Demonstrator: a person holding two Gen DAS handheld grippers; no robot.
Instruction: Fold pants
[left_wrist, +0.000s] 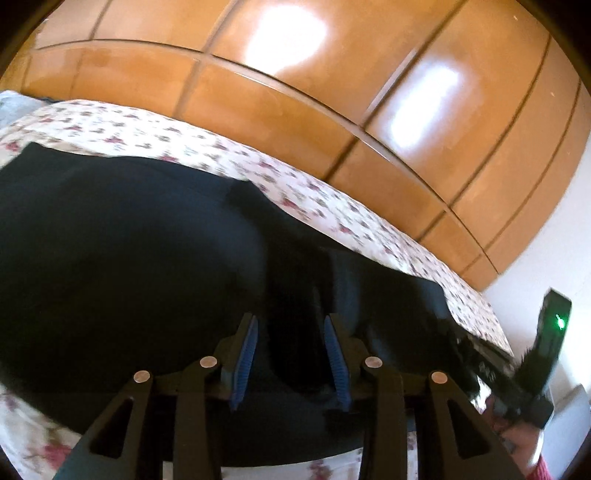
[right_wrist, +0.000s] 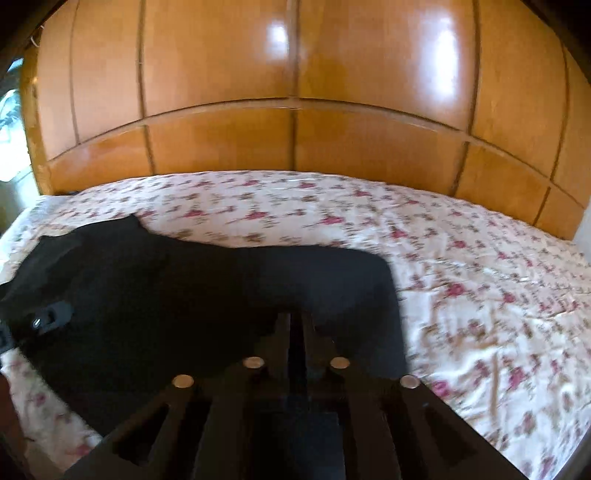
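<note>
Black pants (left_wrist: 129, 258) lie spread flat on a floral bedsheet (left_wrist: 155, 136). In the left wrist view my left gripper (left_wrist: 293, 350) hovers low over them, its blue pads (left_wrist: 245, 362) standing well apart. A darker ridge of cloth runs between the pads and neither one presses on it. In the right wrist view the pants (right_wrist: 166, 295) reach from the left edge to the middle of the bed. My right gripper (right_wrist: 296, 328) is over their right end. Its fingers (right_wrist: 282, 332) are only a narrow slit apart, and no cloth is lifted with them.
A glossy wooden wardrobe (right_wrist: 295, 92) stands right behind the bed. The bare floral sheet (right_wrist: 480, 295) stretches to the right of the pants. The right tool's housing with a green light (left_wrist: 554, 321) and the hand holding it (left_wrist: 524, 443) show at the right of the left wrist view.
</note>
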